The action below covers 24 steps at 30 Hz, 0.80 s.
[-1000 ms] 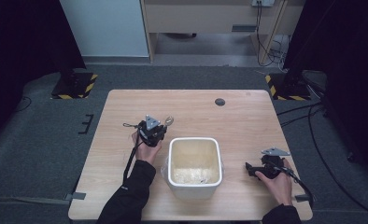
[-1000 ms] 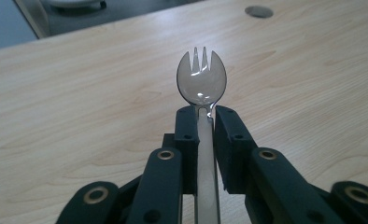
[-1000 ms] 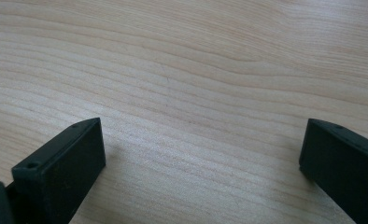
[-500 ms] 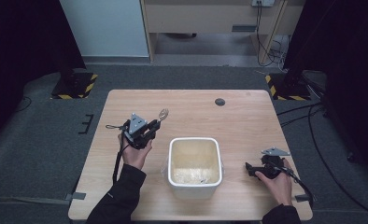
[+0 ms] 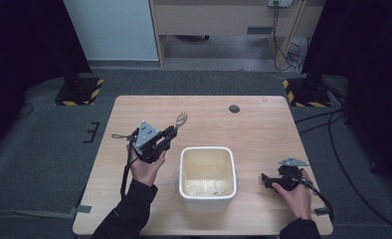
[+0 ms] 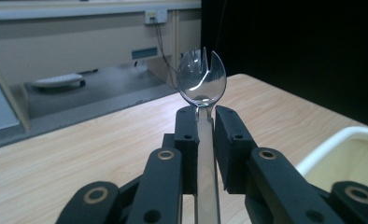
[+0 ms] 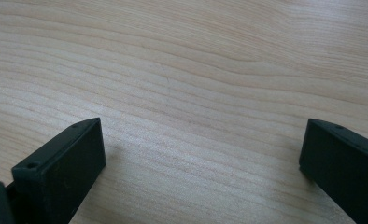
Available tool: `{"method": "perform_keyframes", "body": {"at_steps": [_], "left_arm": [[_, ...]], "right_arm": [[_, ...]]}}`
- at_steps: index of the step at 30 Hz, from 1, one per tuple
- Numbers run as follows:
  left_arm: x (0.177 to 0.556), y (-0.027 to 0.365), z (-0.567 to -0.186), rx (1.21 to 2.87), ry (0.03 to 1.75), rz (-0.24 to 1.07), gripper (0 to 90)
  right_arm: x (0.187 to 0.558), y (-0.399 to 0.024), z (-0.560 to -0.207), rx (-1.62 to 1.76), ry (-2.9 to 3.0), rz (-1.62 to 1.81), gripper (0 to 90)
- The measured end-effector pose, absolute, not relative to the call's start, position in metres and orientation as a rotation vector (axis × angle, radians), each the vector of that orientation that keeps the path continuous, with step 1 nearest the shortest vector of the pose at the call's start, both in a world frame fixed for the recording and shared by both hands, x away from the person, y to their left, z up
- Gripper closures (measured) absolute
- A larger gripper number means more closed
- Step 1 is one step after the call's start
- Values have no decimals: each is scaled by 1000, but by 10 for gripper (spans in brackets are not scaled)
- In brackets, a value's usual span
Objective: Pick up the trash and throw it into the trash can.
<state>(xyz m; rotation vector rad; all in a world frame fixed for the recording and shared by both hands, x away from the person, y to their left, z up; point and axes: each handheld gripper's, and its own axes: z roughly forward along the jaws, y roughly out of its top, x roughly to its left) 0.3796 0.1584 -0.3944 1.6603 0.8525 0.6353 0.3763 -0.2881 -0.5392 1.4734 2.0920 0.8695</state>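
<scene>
My left gripper (image 5: 170,132) hovers over the table to the left of the white tub (image 5: 206,149), shut on the handle of a clear plastic spork (image 5: 180,119). The spork's head points to the far right, beyond the tub's far left corner. In the left gripper view the spork (image 6: 201,81) stands upright between the closed jaws of the left gripper (image 6: 204,116), and the tub's rim (image 6: 341,140) shows at the lower right. The tub holds a whitish, rice-like layer at its bottom. My right gripper (image 5: 266,181) rests low at the tub's right, and the right gripper (image 7: 201,154) is open above bare wood.
A small dark round disc (image 5: 234,108) lies near the table's far edge. Yellow-and-black striped bases (image 5: 79,92) stand on the floor beyond both far corners. Cables trail from both grippers toward the near edge.
My left gripper has shifted a little to the left and turned, keeping hold of the spork. The right gripper has stayed in place.
</scene>
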Motion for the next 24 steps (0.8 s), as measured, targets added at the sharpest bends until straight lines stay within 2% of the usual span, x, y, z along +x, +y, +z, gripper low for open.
{"method": "perform_keyframes", "body": {"at_steps": [13,24], "left_arm": [[362,132,-385,1662,762,554,795],[351,110,-394,1717,715,495,794]], "right_arm": [[376,-288,-539,1474,2091,869,5],[376,-288,-539,1474,2091,869,5]]}}
